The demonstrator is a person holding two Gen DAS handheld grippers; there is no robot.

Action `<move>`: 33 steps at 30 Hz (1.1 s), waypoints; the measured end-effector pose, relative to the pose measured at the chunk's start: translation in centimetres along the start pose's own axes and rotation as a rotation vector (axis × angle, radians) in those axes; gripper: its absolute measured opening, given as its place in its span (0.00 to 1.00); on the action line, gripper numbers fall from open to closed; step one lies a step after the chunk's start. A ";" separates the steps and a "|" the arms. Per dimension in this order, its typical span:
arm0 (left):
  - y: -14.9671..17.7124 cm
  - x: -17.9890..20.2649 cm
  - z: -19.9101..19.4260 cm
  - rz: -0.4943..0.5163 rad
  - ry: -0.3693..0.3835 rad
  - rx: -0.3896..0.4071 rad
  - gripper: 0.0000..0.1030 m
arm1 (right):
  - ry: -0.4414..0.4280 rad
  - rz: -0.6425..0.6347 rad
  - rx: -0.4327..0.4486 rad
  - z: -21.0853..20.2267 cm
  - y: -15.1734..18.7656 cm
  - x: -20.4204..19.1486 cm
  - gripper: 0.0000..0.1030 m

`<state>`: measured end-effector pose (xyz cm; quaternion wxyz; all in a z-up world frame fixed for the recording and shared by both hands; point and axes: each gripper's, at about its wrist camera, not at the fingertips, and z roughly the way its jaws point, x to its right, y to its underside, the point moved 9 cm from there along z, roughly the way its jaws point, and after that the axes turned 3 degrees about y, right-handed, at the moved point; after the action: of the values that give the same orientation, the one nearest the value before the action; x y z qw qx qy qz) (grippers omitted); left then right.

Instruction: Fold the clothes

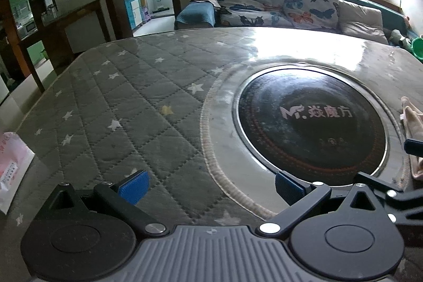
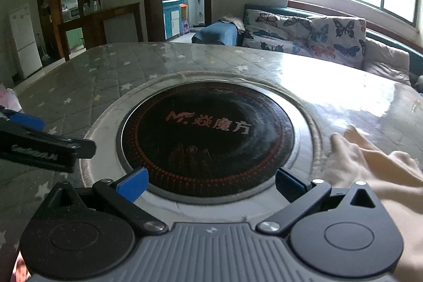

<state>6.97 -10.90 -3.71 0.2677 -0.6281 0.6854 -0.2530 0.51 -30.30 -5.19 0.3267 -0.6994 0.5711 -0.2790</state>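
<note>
A pale cream garment (image 2: pixel 370 163) lies crumpled on the table at the right of the right wrist view; its edge shows at the far right of the left wrist view (image 1: pixel 412 123). My right gripper (image 2: pixel 211 185) is open and empty, just left of the garment, over the black round cooktop (image 2: pixel 208 134). My left gripper (image 1: pixel 211 186) is open and empty over the quilted star-pattern table cover (image 1: pixel 119 110), left of the cooktop (image 1: pixel 312 128). The left gripper also shows at the left edge of the right wrist view (image 2: pixel 26 123).
A pink-and-white packet (image 1: pixel 13 165) lies at the table's left edge. A sofa with butterfly cushions (image 1: pixel 290 4) stands behind the table under the window. A wooden cabinet (image 1: pixel 79 25) and a doorway are at the back left.
</note>
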 end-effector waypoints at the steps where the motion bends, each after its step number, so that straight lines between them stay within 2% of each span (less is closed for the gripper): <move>1: 0.0 0.2 -0.1 0.005 0.006 0.001 1.00 | 0.005 -0.003 0.009 -0.5 0.1 0.1 1.00; 5: 0.1 1.2 -0.4 0.027 0.028 0.007 1.00 | 0.024 -0.005 0.034 -2.4 0.8 0.6 1.00; 12: 0.5 3.5 -0.9 0.075 0.078 0.006 1.00 | 0.060 0.020 0.030 -4.4 2.8 1.8 1.00; 15: 0.6 4.6 -1.2 0.096 0.100 0.006 1.00 | 0.070 0.049 0.018 -4.9 3.5 2.7 1.00; 23: 1.1 7.7 -2.2 0.156 0.165 0.001 1.00 | 0.094 0.160 0.053 -7.8 4.6 6.1 1.00; 33: 1.9 11.4 -3.7 0.227 0.228 0.004 1.00 | 0.132 0.154 0.033 -10.1 6.0 8.1 1.00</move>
<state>2.32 -22.03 -2.87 0.2163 -0.5130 0.7775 -0.2924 -9.35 -40.46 -3.29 0.3204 -0.6281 0.6389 -0.3077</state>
